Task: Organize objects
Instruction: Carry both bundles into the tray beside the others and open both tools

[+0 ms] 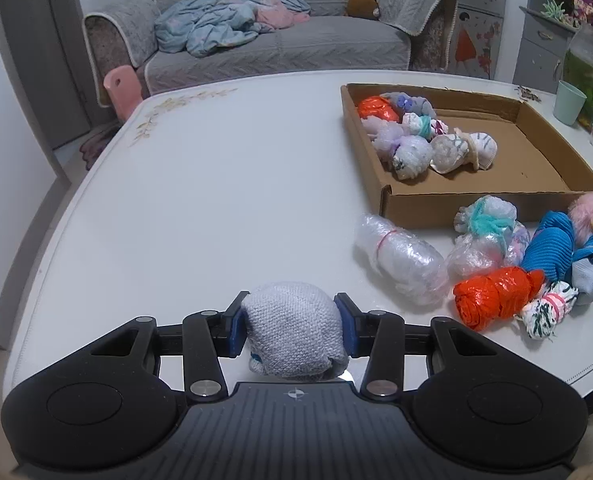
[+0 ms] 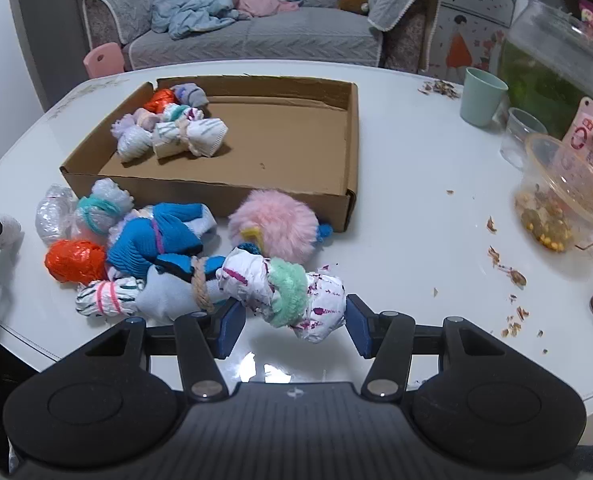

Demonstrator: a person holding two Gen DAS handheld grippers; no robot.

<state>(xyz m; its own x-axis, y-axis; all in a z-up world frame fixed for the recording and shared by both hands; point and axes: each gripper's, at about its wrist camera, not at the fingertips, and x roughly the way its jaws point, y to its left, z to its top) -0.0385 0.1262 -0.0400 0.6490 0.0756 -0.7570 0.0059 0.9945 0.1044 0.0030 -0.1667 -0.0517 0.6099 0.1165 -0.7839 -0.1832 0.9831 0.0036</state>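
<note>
Here, left hand-held gripper (image 1: 292, 330) level, clamping grey knit bundle (image 1: 294, 332).

The left gripper (image 1: 292, 330) sits low and level over the bench, its jaws drawn in and pressing both sides of a grey knitted bundle (image 1: 294, 334). The right gripper (image 2: 294, 326) is also level, jaws spread wider, a white bundle with a green band (image 2: 288, 300) lying between them; whether the blue pads (image 2: 228, 330) touch it is unclear.
</note>
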